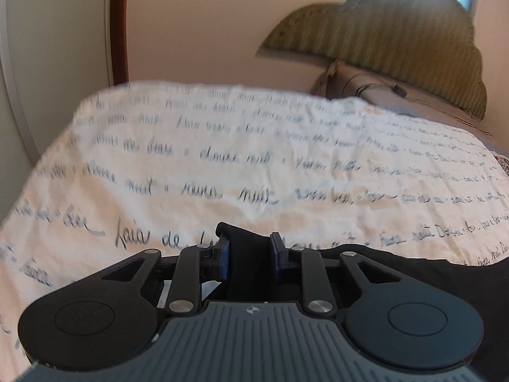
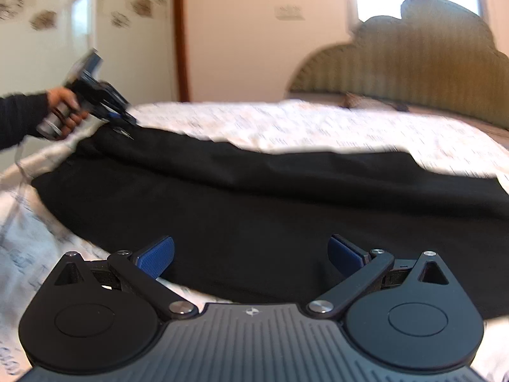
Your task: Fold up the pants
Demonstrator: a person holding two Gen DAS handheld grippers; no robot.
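Note:
Black pants lie spread across a bed with a white sheet printed with script. My left gripper is shut on a fold of the black pants at their far left corner; it also shows in the right wrist view, held by a hand. My right gripper is open, its blue pads wide apart just above the near edge of the pants, holding nothing.
A green striped headboard and a pillow stand at the back right. A wall with a brown door frame is behind the bed. The sheet extends beyond the pants.

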